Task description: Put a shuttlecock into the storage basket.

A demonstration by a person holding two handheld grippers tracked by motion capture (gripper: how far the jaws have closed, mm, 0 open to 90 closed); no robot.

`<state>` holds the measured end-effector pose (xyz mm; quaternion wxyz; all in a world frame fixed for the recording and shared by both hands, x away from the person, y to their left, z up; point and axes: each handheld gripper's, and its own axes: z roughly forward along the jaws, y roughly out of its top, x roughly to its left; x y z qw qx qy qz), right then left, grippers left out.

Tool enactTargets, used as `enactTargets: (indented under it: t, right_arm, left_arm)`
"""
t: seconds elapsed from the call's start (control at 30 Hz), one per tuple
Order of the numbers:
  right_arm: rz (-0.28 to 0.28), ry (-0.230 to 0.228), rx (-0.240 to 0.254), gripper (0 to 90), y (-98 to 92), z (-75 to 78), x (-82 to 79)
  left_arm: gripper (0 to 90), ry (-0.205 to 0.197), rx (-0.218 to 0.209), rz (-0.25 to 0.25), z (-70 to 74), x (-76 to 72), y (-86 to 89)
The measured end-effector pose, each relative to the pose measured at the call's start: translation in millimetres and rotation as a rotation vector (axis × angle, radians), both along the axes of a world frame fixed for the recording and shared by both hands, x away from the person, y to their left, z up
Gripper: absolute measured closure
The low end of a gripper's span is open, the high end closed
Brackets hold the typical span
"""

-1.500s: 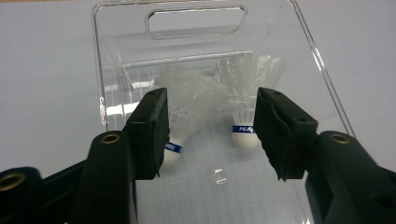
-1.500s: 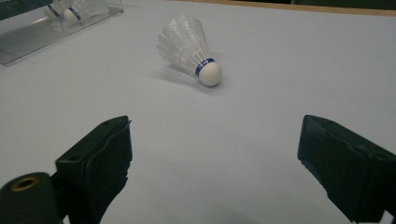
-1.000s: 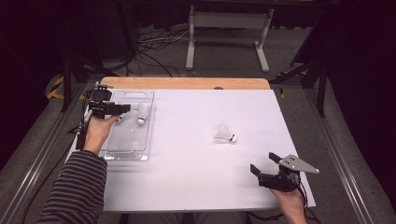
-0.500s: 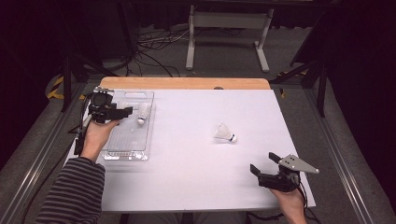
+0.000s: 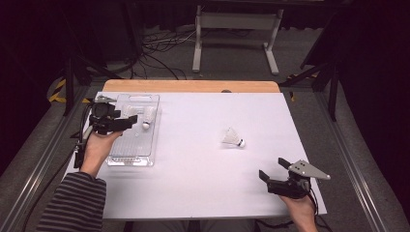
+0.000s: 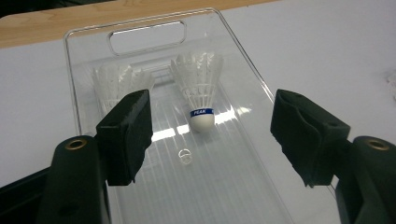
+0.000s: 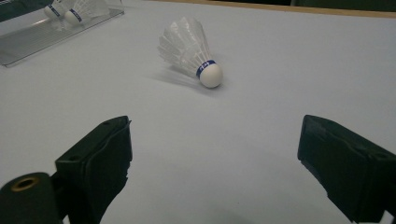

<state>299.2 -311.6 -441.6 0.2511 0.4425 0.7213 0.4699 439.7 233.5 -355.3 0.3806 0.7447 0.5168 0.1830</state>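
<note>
The high view is looking down on my table [image 5: 203, 183]; my gripper views are looking low and close, sharing its tray [image 6: 233, 56] and shuttlecock [image 7: 194, 53].

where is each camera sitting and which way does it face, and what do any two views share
High view: sits above the person's side, looks forward and down on the table; shows both forearms, the left gripper and the right gripper.
Left gripper view: rides on the left gripper, looks along its open jaws into the clear tray with two shuttlecocks.
Right gripper view: rides on the right gripper, looks low across the table at the lone shuttlecock.
Shared: the high view and the right gripper view both show the lone shuttlecock and the tray.
</note>
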Motion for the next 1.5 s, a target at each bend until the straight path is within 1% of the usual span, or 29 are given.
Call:
enactTargets:
  t: [0.07,0.2,0.43,0.47,0.5,0.97,1.0,1.03,1.2,1.23,1.37,1.4,1.5]
  right_arm:
    - [-0.001,0.001,0.001,10.7,0.0,-0.1,0.1]
    - [0.0,0.0,0.0,10.7,0.3,0.0,0.0]
    - [0.0,0.001,0.0,10.7,0.3,0.1,0.0]
    - [0.0,0.001,0.0,10.7,0.3,0.1,0.0]
    - [0.0,0.001,0.0,10.7,0.4,0.1,0.0]
    - [0.0,0.0,0.002,10.7,0.4,0.3,-0.1]
    - [0.0,0.0,0.002,10.6,0.3,0.3,-0.1]
    - [0.0,0.0,0.003,10.6,0.3,0.3,-0.1]
    - [-0.001,0.0,0.002,10.7,0.4,0.2,0.1]
    - [0.0,0.0,0.002,10.6,0.4,0.3,0.0]
    - [0.0,0.0,0.002,10.7,0.4,0.3,0.0]
    - [-0.001,0.0,0.002,10.6,0.4,0.3,0.0]
    - [0.0,0.001,0.002,10.6,0.5,0.2,0.1]
  left_arm:
    - [30.5,-0.002,-0.009,0.001,-0.6,-2.8,0.4]
    - [30.5,-0.004,-0.01,-0.008,-1.1,-8.6,2.3]
    - [30.0,-0.028,-0.021,-0.012,-3.5,-18.6,3.9]
    - [30.0,-0.026,-0.024,-0.015,-3.8,-20.1,4.2]
    - [30.0,-0.028,-0.02,-0.014,-4.0,-21.5,4.5]
    - [30.0,-0.05,-0.034,-0.028,-7.4,-39.0,7.7]
    - [30.0,-0.058,-0.034,-0.027,-8.2,-40.4,7.8]
    - [30.0,-0.054,-0.035,-0.035,-8.1,-42.0,8.4]
    - [30.0,-0.071,-0.039,-0.034,-9.5,-48.2,9.7]
    - [30.0,-0.07,-0.046,-0.035,-9.8,-49.5,9.8]
    - [30.1,-0.077,-0.049,-0.033,-11.9,-53.0,11.1]
    - [30.0,-0.068,-0.051,-0.035,-11.9,-54.0,11.6]
    - [30.0,-0.075,-0.053,-0.033,-12.9,-56.1,12.2]
